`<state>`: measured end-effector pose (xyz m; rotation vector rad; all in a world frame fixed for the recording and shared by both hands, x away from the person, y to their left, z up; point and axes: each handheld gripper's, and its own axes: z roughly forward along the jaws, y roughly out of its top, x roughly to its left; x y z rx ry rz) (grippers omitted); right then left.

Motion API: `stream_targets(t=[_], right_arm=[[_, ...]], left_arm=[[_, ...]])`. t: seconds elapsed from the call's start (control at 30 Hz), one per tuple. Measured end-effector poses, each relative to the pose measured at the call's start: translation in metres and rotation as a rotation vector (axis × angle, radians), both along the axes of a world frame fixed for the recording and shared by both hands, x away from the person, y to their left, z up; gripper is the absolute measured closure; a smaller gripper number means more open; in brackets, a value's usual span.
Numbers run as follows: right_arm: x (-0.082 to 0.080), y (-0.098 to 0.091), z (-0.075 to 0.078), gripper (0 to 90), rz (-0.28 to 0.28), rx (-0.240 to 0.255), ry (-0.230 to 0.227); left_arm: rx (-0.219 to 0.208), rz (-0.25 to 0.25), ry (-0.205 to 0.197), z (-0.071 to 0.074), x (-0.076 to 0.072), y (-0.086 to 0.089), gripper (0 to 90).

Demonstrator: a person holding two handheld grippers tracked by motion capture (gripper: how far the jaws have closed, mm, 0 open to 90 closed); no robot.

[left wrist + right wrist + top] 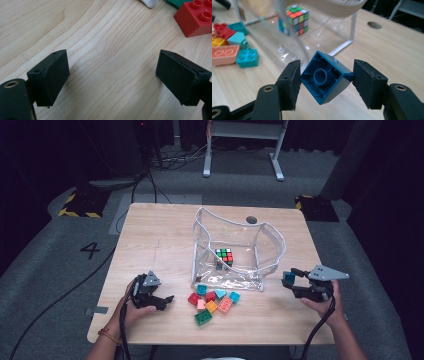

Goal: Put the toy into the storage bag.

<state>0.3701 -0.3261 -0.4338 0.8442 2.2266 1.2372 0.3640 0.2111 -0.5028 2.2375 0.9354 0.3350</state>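
Observation:
My right gripper (325,80) is shut on a dark blue toy brick (325,78), held cornerwise with its hollow underside facing the camera. In the high view that right gripper (290,281) hangs above the table just right of the clear plastic bag (270,245), the blue brick (289,278) at its tip. A colour puzzle cube (224,257) lies inside the bag; the same puzzle cube (297,20) shows through the plastic in the right gripper view. My left gripper (112,75) rests open over bare wood; in the high view the left gripper (167,301) sits left of the brick pile.
Several loose bricks (212,301) in red, teal, orange and green lie in front of the bag. A red brick (195,18) lies beyond my left jaws. The wooden table (160,235) has a round hole (251,220) at the back.

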Motion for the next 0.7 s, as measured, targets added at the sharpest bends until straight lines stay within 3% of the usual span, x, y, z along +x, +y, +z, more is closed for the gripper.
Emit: stream_targets(t=[0.13, 0.23, 0.43, 0.7], right_arm=[[0.013, -0.004, 0.02, 40.7, -0.014, -0.005, -0.032], [0.024, -0.006, 0.033, 40.7, -0.019, 0.023, -0.047], [0.048, -0.007, 0.052, 40.7, -0.049, 0.029, -0.067], [0.067, 0.0, 0.08, 40.7, -0.068, 0.059, -0.103]], left_arm=[[0.0, 0.0, -0.001, 0.0, 0.0, 0.0, 11.8], [0.001, 0.0, -0.001, 0.0, 0.0, 0.0, 11.8], [0.0, 0.0, 0.0, 0.0, 0.0, 0.0, 11.8], [0.0, 0.0, 0.0, 0.0, 0.0, 0.0, 11.8]])
